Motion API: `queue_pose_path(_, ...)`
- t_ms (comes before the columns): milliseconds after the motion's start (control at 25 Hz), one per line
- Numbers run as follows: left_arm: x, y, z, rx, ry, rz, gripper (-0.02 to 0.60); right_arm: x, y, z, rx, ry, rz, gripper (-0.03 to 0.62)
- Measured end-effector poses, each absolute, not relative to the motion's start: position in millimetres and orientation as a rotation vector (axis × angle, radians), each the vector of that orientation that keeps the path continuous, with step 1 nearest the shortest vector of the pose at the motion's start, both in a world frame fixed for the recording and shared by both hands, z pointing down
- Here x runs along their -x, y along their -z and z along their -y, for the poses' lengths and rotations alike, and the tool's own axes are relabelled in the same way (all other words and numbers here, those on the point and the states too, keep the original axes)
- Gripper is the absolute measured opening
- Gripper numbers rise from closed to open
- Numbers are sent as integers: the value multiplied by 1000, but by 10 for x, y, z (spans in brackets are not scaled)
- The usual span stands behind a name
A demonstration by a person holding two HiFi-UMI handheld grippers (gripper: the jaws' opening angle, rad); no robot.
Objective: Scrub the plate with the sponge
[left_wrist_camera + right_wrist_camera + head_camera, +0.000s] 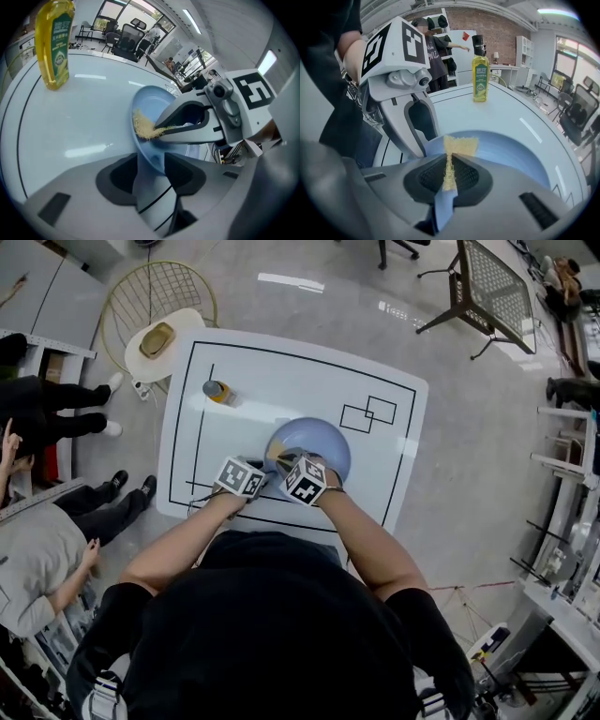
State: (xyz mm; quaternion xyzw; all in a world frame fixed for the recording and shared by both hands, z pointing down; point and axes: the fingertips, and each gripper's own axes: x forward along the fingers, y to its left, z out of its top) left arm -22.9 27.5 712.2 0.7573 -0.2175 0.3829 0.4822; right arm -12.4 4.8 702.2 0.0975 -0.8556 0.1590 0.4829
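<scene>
My left gripper is clamped on the near rim of the blue plate, with a dark pad on each side of the edge and the rim filling the gap between them. My right gripper is closed on the sponge, a thin yellow piece pinched edge-on between the pads. Its free end is spread against the inside of the plate, close to the rim that my left gripper holds, and a blue strip sticks out of the same grip at the near end. The two grippers stand close side by side, and each one's marker cube shows in the other's view. Whether the plate lies flat or is tipped up off the table I cannot tell. It sits towards my edge of the white table, about midway across and inside the black outline drawn there, with two small overlapping black rectangles drawn just beyond it to my right. A bottle of yellow liquid with a dark cap stands upright farther off to my left, well apart from the plate. Past the table's far left corner a pale hat rests on a round wire chair. People are along my left side.
</scene>
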Motion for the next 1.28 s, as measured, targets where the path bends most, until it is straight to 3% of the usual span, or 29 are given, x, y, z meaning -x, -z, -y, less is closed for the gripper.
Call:
queue_pose_path(120, 172, -7170, -236, -1857, -947, 527, 133, 135, -7038, -19, -224, -368, 2080, 28)
queue_pose_path(880, 171, -7186, -281, -1770, -818, 539, 107, 131, -7161, 278, -287, -367, 2053, 29)
queue_pose_path(1280, 149, -7180, -266, -1758, -787, 569, 103, -297, -7165, 727, -480, -409, 1995, 29)
